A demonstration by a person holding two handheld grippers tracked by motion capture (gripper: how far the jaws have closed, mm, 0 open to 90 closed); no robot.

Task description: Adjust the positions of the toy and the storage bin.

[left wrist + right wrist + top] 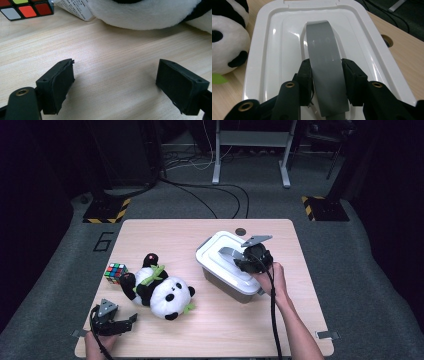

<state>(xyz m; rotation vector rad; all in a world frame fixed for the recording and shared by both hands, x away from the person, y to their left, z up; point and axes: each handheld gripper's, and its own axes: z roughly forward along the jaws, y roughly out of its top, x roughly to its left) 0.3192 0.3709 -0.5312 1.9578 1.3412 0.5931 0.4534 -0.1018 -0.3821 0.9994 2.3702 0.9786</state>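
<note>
**Right tool pinches the box handle; left tool rests spread**

Nearest the person, the left tool point(116, 321) sits low over the pale wood-grain table point(225, 325) near its front left corner, its two blocky black jaws spread wide with bare tabletop between them. Just beyond it lies a plush panda point(160, 289), soft white and black fleece with green leaf trim, and a white fabric tag point(75, 8) with small print too fine to read. The cube puzzle point(115, 272), glossy coloured tiles in a black grid, stands beside the panda toward the table's left edge.

On the right, the right tool point(325, 75) is pressed onto the grey handle point(324, 50), a smooth matte arched strap, one pad on each side of it. The handle rises from the glossy white lid point(220, 251) of a rounded rectangular storage box point(232, 287) with a grey base, standing right of centre at an angle. Open tabletop lies in front of the box and between box and panda.

Farther off, a "6" point(102, 241) is marked on the grey floor beside the table's far left corner.
</note>
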